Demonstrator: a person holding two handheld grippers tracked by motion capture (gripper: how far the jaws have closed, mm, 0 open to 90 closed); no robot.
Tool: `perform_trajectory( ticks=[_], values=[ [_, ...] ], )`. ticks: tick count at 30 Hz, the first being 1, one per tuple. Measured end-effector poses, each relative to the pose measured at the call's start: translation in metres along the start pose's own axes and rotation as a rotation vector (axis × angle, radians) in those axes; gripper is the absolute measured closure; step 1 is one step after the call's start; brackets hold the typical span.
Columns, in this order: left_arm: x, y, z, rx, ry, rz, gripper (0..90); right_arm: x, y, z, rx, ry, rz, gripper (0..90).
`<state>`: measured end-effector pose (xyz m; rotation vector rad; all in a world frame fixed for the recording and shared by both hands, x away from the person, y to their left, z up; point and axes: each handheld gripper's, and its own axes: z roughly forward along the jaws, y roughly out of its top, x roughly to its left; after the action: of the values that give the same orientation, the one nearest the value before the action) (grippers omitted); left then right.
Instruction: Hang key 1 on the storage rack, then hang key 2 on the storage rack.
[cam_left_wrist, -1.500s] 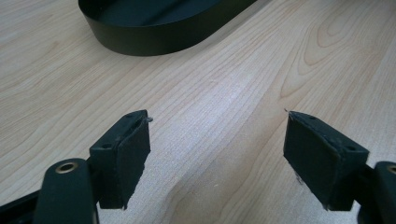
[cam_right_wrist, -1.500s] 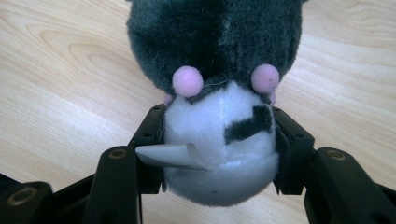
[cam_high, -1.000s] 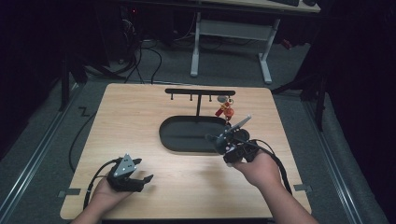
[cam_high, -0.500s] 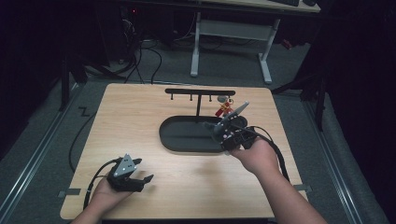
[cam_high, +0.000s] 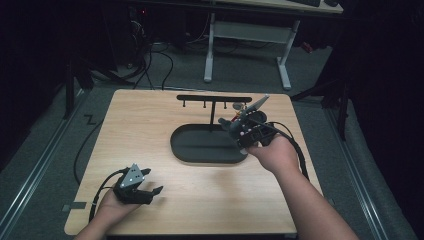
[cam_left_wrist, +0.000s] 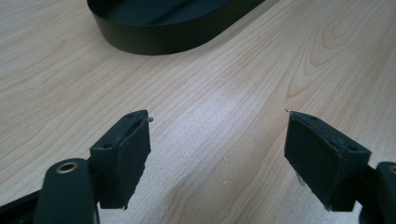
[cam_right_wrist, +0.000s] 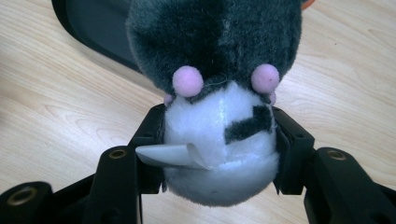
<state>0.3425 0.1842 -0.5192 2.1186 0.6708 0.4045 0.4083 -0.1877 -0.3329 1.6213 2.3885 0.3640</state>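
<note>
A small plush toy (cam_right_wrist: 219, 126), dark grey above and white below with pink dots and a white tag, is clamped between the jaws of my right gripper (cam_right_wrist: 219, 140). In the high view the right gripper (cam_high: 232, 125) hangs raised over the right end of the black oval tray (cam_high: 186, 150), just in front of the black hook rack (cam_high: 214, 99). My left gripper (cam_high: 150, 193) rests on the table near the front left. Its jaws stand wide apart with only bare wood between them (cam_left_wrist: 217, 140).
The wooden table (cam_high: 150, 125) carries the tray in its middle and the rack behind it. A small orange-red thing (cam_high: 240, 107) peeks out beside the rack, behind the right gripper. Cables trail from both grippers. A dark floor and a white desk frame (cam_high: 250, 35) lie beyond the table.
My right gripper has risen and moved away from the person toward the rack, carrying the plush toy. The left gripper has stayed put.
</note>
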Motion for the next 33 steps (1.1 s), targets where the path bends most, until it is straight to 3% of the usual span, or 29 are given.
perform_trajectory(
  ticks=[12,21,25,29,33],
  values=[
    [0.000,-0.001,-0.001,0.009,0.000,0.006,22.8,0.003,0.028,-0.010,-0.034,-0.018,-0.020,47.7],
    [-0.002,-0.002,-0.005,0.009,0.007,0.007,22.9,0.002,0.038,-0.013,-0.059,-0.040,-0.011,47.7],
    [-0.004,-0.002,-0.006,0.010,0.009,0.009,23.0,-0.001,0.041,-0.007,-0.049,-0.079,-0.012,47.7],
    [-0.004,-0.002,-0.007,0.008,0.011,0.007,23.1,-0.005,0.038,0.004,-0.036,-0.072,0.018,47.7],
    [-0.004,-0.003,-0.007,0.016,0.010,0.009,23.1,-0.006,0.034,0.014,-0.017,-0.067,0.016,47.7]
  ],
)
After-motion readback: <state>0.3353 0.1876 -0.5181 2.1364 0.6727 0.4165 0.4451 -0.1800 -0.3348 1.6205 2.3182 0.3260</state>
